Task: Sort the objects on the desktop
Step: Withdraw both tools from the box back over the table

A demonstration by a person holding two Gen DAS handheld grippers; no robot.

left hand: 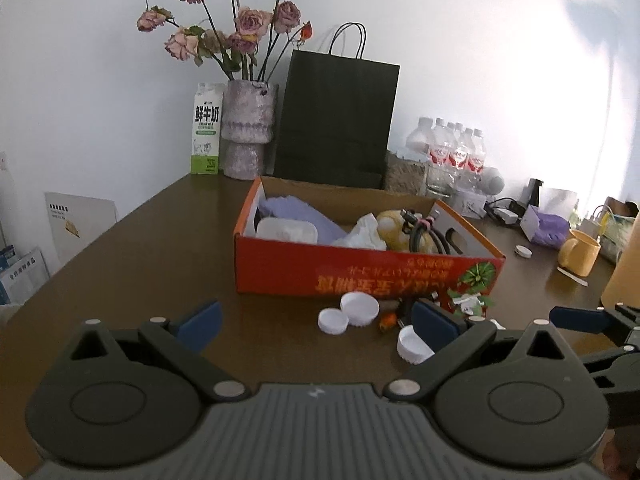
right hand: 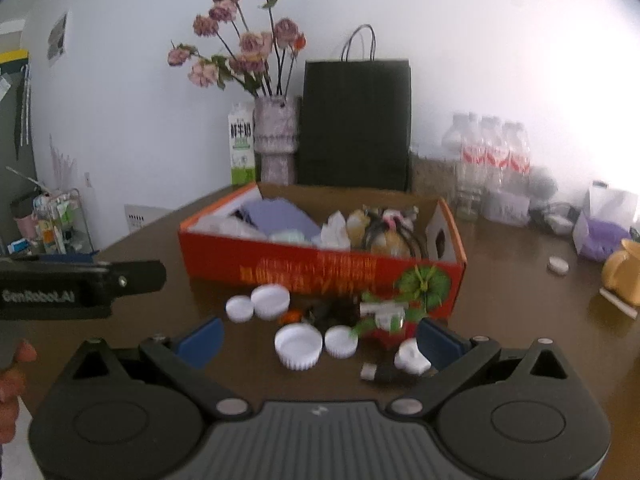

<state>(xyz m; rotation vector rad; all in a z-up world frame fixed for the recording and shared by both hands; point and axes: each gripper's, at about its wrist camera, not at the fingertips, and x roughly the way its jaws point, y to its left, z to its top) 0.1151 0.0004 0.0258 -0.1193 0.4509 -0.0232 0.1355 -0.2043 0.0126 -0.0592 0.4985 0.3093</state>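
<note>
**Staging position: both grippers ahead of the loose items**

I hold the left gripper and the right gripper low over the counter, both aimed at the red box. Both sets of jaws are spread wide and carry nothing. I judge this spacing suits the wide white caps, which need a broad opening to straddle.

The items left to sort lie on the counter just in front of the box's near wall. They are a cluster of white caps, a small orange piece and a red-and-green wrapped item. The box already holds a lilac cloth, a white lid, crumpled tissue and a yellow object wound with black cable. I therefore read the box as the collection point, and the loose items sit close to it for a short transfer.

Limits of view:
- The right wrist view is blurred; box lettering and the dark items beside the orange piece cannot be identified.
- A small dark connector-like part lies near the right finger; its type is unclear.
- The left gripper body hides the counter nearest me.
- The box's near wall hides the lower part of its contents.
- The yellow mug is cut off in the right wrist view.
</note>
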